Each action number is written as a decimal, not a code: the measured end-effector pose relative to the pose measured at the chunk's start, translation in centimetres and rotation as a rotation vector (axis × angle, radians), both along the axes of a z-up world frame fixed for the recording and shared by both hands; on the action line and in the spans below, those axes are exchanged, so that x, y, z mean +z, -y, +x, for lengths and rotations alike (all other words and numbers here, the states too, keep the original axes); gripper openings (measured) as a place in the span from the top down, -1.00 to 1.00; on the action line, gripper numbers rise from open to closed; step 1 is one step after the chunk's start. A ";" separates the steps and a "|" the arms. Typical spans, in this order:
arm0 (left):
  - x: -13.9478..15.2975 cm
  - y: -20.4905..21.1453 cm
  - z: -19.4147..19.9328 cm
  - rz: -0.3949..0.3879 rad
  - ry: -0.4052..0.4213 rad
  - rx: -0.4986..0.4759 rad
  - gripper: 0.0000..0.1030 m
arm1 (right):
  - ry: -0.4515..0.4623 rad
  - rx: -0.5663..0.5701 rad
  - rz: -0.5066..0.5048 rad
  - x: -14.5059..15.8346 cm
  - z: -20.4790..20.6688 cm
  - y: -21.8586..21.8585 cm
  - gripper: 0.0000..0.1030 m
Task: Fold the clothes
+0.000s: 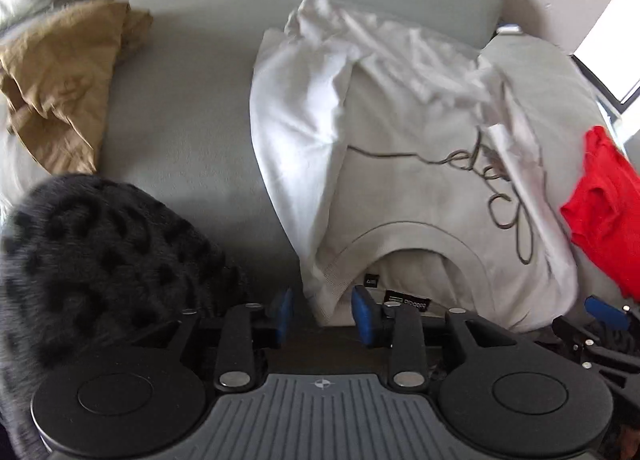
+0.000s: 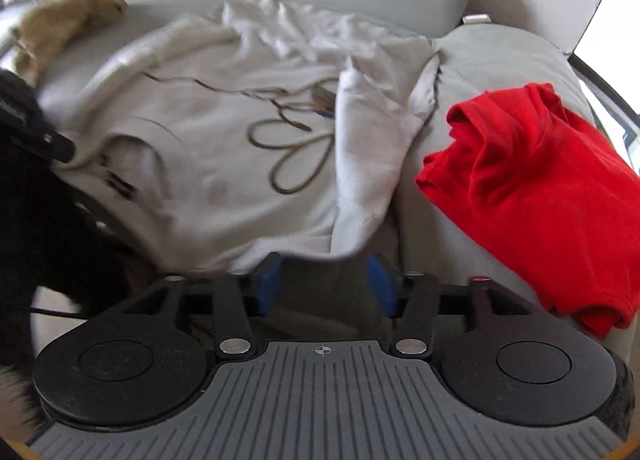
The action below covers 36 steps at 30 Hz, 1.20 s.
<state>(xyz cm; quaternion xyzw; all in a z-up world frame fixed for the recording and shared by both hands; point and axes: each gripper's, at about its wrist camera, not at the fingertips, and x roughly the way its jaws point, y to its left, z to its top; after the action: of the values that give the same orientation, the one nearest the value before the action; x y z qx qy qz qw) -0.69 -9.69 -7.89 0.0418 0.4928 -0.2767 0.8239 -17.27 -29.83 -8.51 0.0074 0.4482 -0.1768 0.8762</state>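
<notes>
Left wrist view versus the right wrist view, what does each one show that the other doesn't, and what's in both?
Only the left wrist view shows the dark fuzzy spotted fabric at lower left and the shirt's neck labels sharply, just ahead of the open left gripper.

Only the right wrist view shows the whole red garment and the open right gripper at the shirt's near edge.

Both show the pale T-shirt with its line drawing, sides folded inward, the tan garment, and the grey sofa.
</notes>
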 end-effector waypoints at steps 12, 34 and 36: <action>2.8 1.5 7.7 -0.139 0.182 0.081 0.10 | 0.284 -0.038 0.294 4.8 4.6 1.3 -0.20; -3.6 19.7 19.7 0.299 0.164 -0.209 0.45 | 0.250 -0.197 0.576 0.5 11.1 7.5 -0.32; -3.9 19.9 19.6 0.306 0.175 -0.215 0.94 | 0.243 -0.205 0.581 0.0 11.0 7.6 -0.32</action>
<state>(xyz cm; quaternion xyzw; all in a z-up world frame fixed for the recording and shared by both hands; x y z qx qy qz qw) 18.95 -29.59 -11.76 0.2426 0.4483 -0.2804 0.8133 -6.27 -37.45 -8.51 0.3231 0.3688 -0.1268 0.8623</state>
